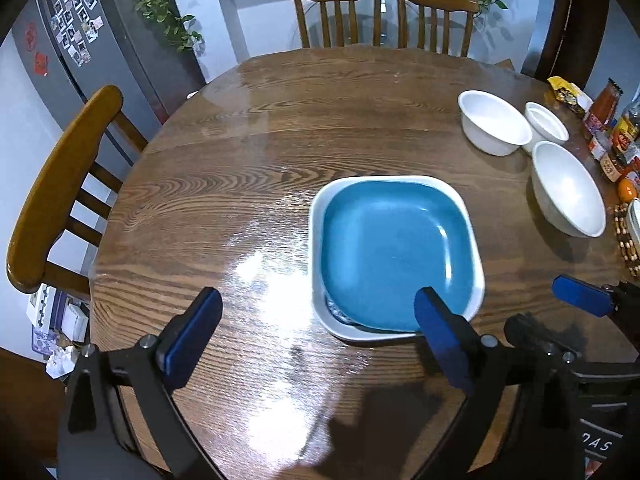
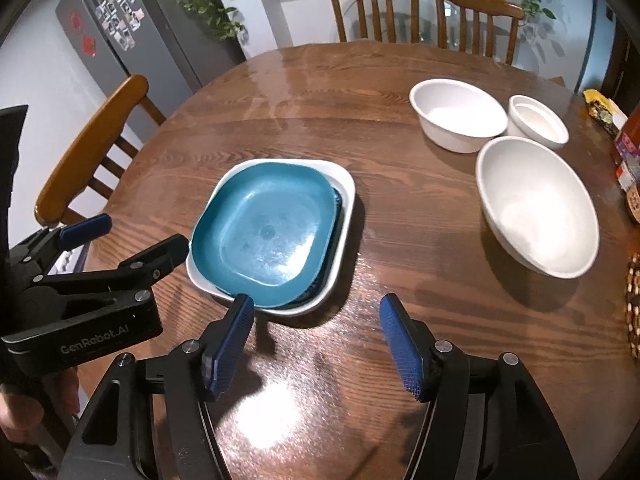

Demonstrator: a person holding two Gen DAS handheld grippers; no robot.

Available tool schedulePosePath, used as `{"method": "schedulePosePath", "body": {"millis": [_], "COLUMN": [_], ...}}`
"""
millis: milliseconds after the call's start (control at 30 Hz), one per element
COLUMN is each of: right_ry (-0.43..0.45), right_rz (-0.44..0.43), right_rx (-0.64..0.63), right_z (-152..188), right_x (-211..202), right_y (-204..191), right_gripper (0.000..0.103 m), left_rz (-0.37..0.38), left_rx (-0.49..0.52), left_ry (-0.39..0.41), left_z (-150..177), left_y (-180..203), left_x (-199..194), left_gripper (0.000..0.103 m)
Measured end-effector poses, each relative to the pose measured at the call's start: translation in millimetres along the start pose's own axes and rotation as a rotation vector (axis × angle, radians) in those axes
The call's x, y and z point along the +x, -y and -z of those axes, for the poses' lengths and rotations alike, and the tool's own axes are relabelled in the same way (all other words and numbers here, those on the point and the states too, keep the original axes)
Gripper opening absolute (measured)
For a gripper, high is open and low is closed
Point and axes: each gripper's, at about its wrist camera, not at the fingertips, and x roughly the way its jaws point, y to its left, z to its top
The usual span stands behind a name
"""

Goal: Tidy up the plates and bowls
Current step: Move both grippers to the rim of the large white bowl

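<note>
A teal square plate (image 1: 392,256) (image 2: 264,232) lies on top of a stack in a white square plate (image 1: 316,216) (image 2: 345,184) on the round wooden table. A darker plate edge (image 2: 337,216) shows between the two. Three white bowls stand apart at the right: a medium one (image 1: 494,124) (image 2: 456,114), a small one (image 1: 546,122) (image 2: 538,120) and a large one (image 1: 568,196) (image 2: 536,204). My left gripper (image 1: 320,328) (image 2: 132,236) hangs open, wide, at the stack's near left. My right gripper (image 2: 316,344) (image 1: 580,296) is open just in front of the stack, holding nothing.
Wooden chairs stand at the far side (image 1: 340,12) (image 2: 472,16) and the left (image 1: 60,184) (image 2: 92,148). Sauce bottles and jars (image 1: 608,128), a snack packet (image 2: 600,108) and a woven mat (image 2: 632,308) crowd the table's right edge. A grey fridge (image 1: 80,40) stands back left.
</note>
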Motion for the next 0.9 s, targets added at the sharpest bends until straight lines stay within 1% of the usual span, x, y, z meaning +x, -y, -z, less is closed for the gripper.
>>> {"method": "schedulePosePath", "body": {"millis": [100, 200, 300, 467, 567, 667, 900], "right_ry": [0.010, 0.021, 0.041, 0.073, 0.101, 0.128, 0.149], "right_rz": [-0.003, -0.012, 0.021, 0.065, 0.100, 0.129, 0.187], "right_rx": [0.022, 0.081, 0.157, 0.306, 0.389, 0.449, 0.469], "right_z": [6, 13, 21, 35, 40, 42, 42], "right_x": [-10, -19, -31, -50, -59, -68, -87], "right_y": [12, 34, 61, 115, 140, 164, 193], "right_gripper": [0.066, 0.066, 0.066, 0.066, 0.066, 0.066, 0.066], "left_rz": [0.024, 0.073, 0.118, 0.170, 0.179, 0.195, 0.245], "left_rx": [-0.007, -0.011, 0.012, 0.057, 0.093, 0.128, 0.173], "left_ry": [-0.009, -0.028, -0.036, -0.001, 0.032, 0.039, 0.024], "left_z": [2, 4, 4, -6, -16, -24, -36], "left_y": [8, 17, 33, 62, 86, 113, 160], "left_x": [-3, -3, -3, -8, -9, -7, -8], "left_gripper": [0.102, 0.102, 0.102, 0.102, 0.102, 0.102, 0.102]}}
